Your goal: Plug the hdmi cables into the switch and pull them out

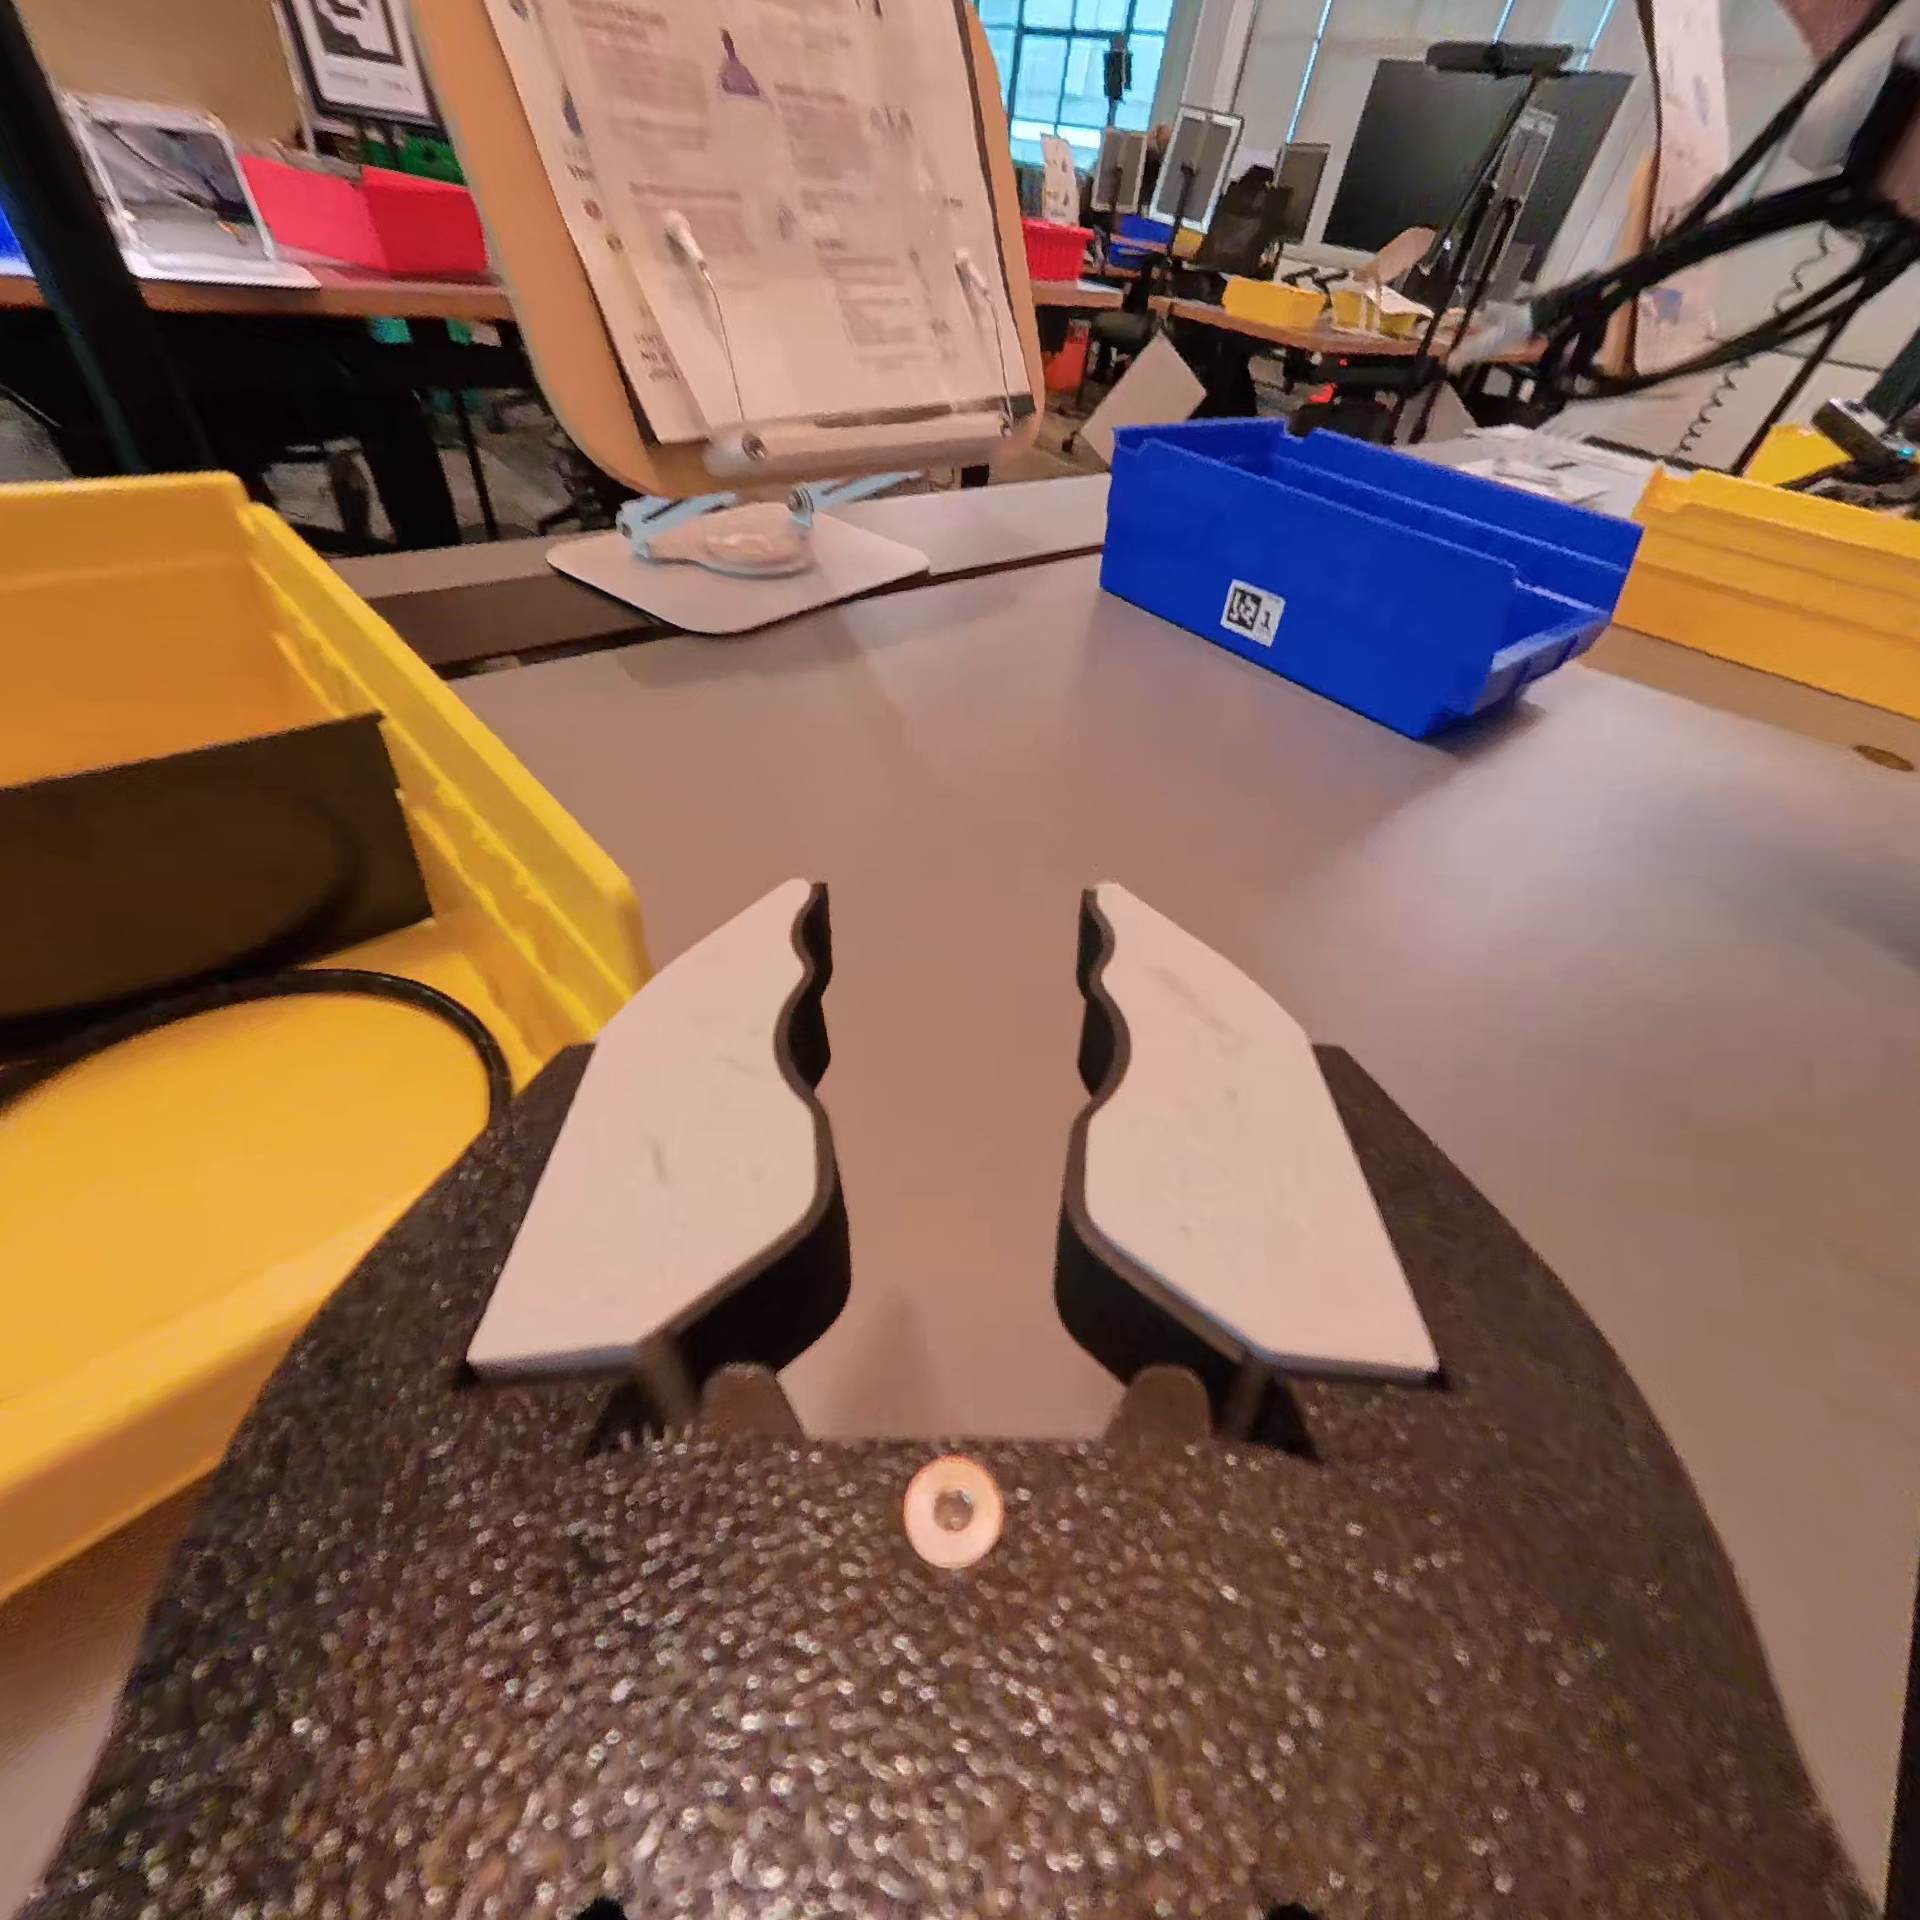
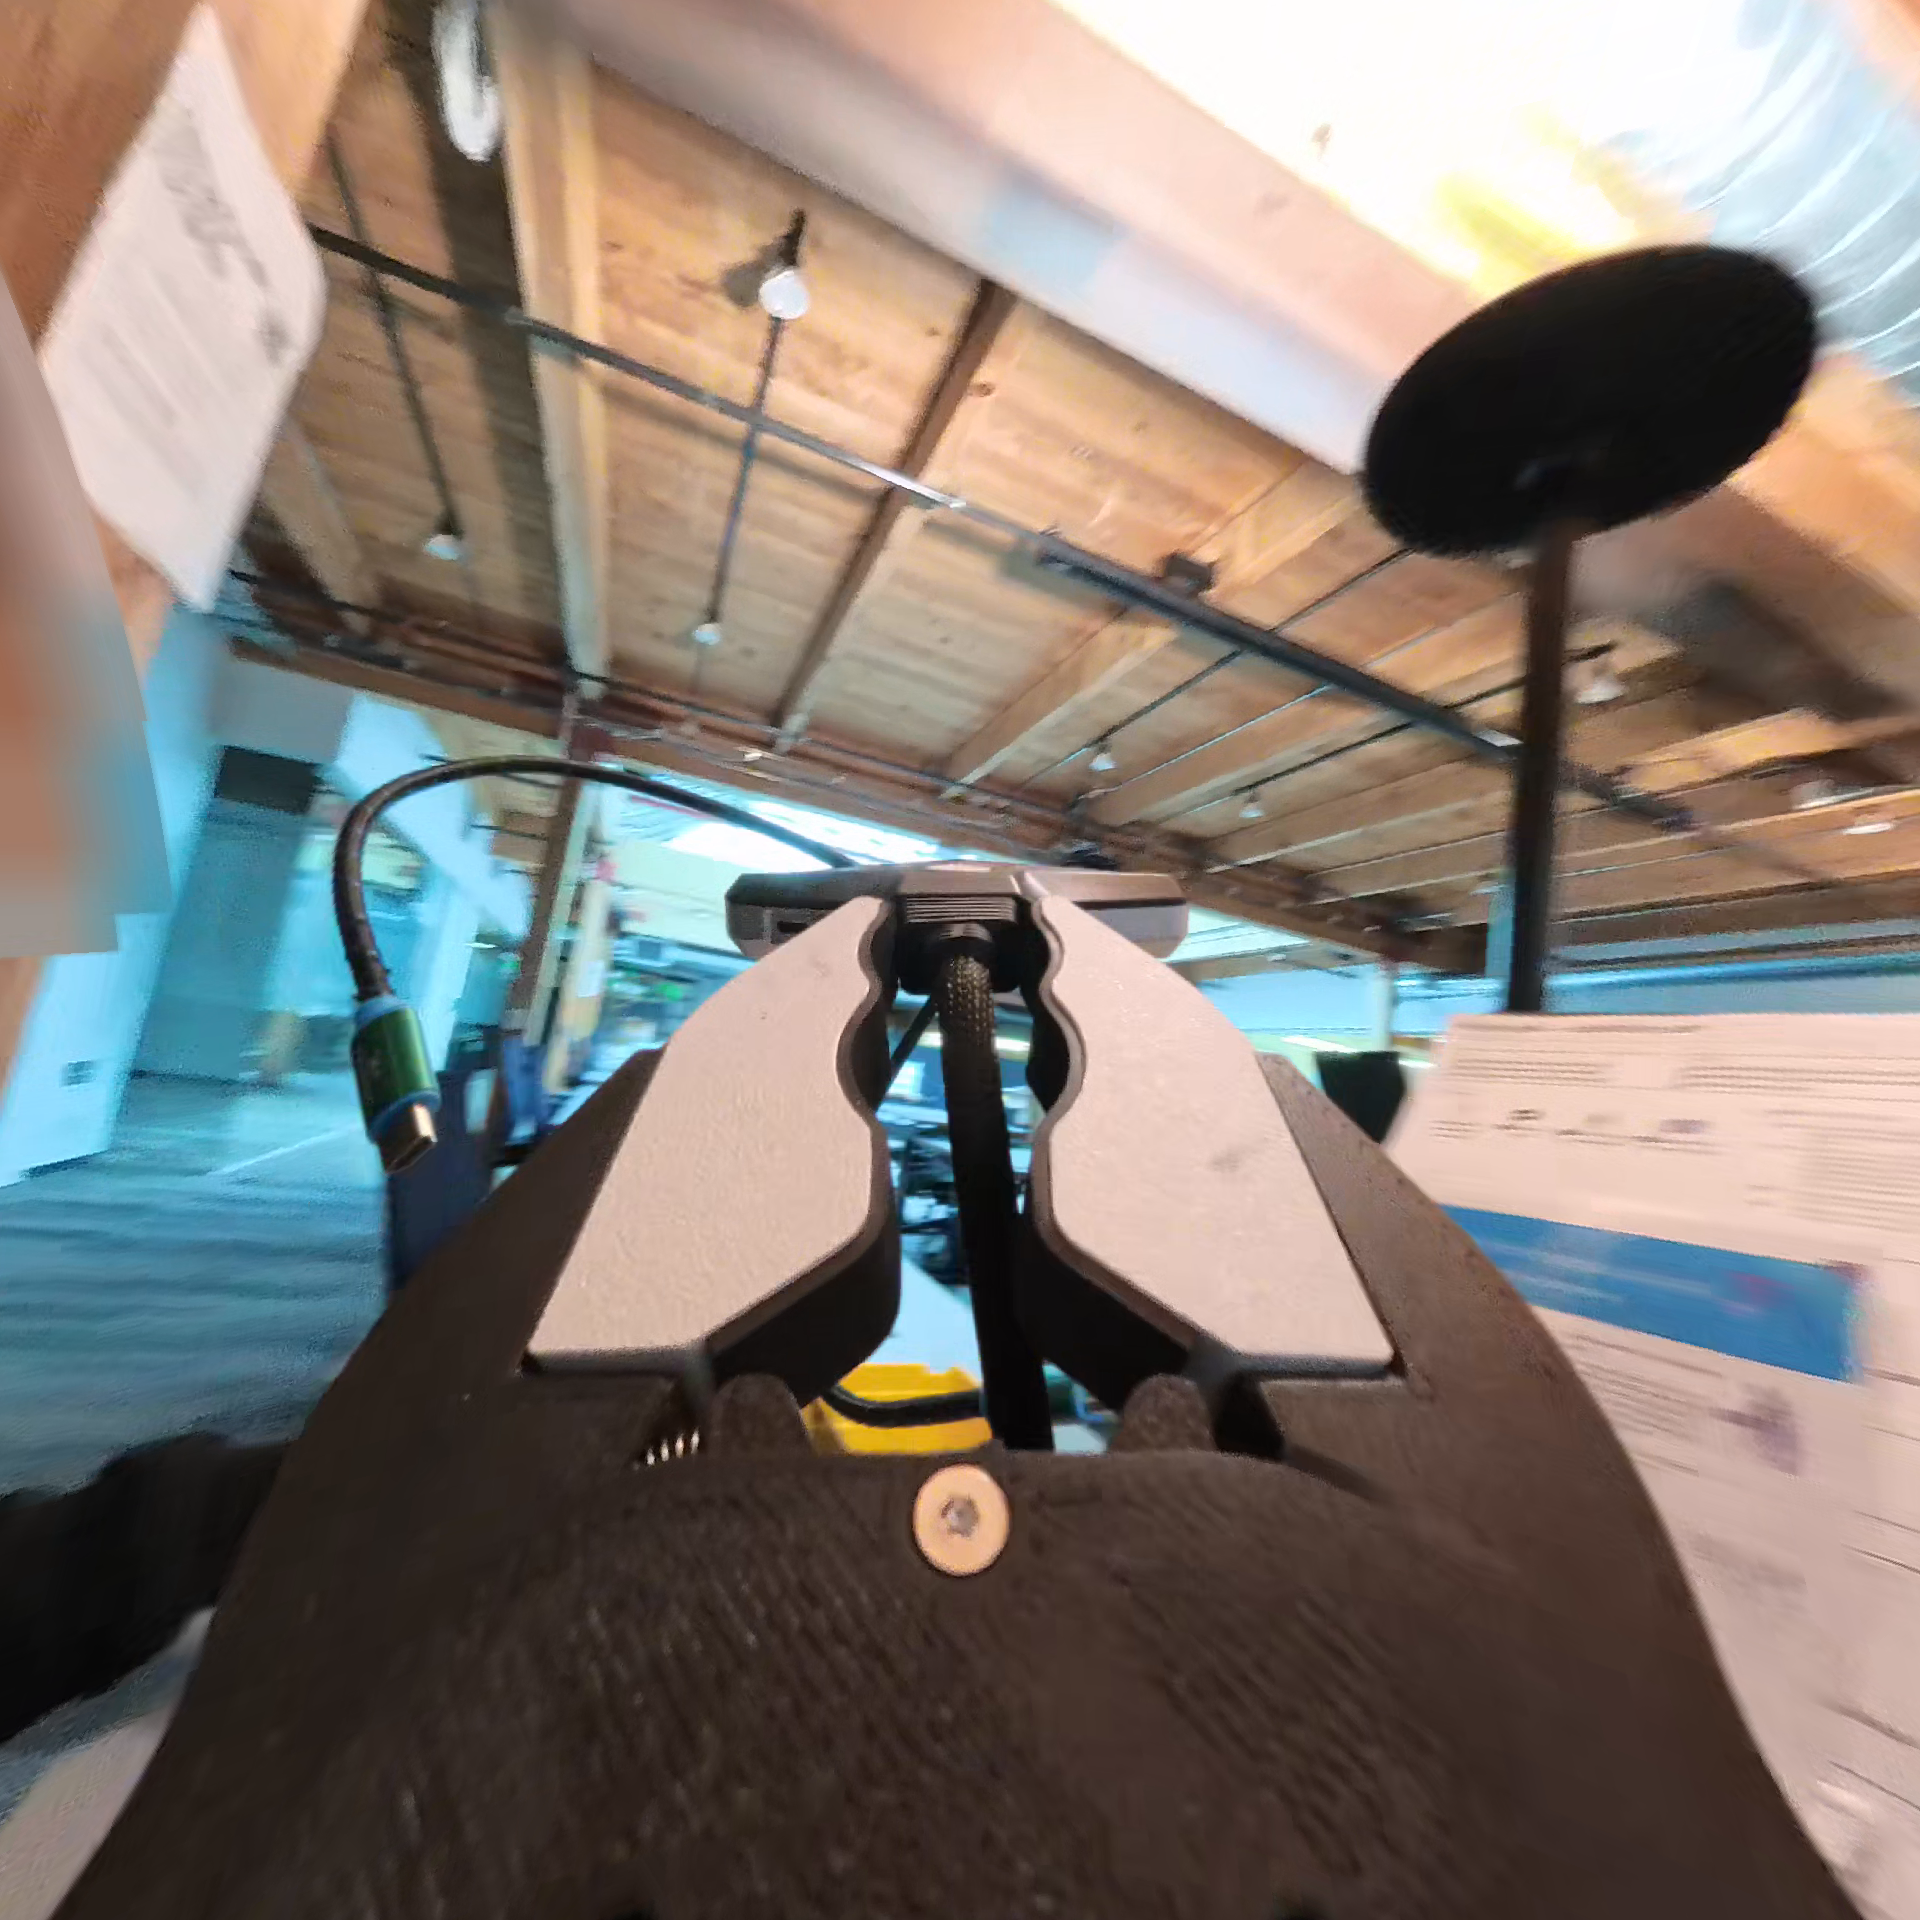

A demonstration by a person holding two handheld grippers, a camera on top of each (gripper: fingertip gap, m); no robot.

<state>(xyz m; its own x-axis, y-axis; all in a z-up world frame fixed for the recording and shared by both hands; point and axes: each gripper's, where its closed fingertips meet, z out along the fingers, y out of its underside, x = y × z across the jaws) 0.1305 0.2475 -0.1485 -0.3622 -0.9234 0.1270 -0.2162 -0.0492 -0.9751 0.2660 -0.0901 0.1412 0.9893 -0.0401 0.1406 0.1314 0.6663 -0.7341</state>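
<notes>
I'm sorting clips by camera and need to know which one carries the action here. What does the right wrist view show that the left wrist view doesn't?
Only the right wrist view: the right gripper lifted toward the wooden ceiling, shut on a black braided HDMI cable plug seated in the grey switch box; a green-tipped USB cable dangles left.

Only the left wrist view: the open, empty left gripper over the grey table, a yellow bin, a blue bin.

Shared: printed paper sheets.
</notes>
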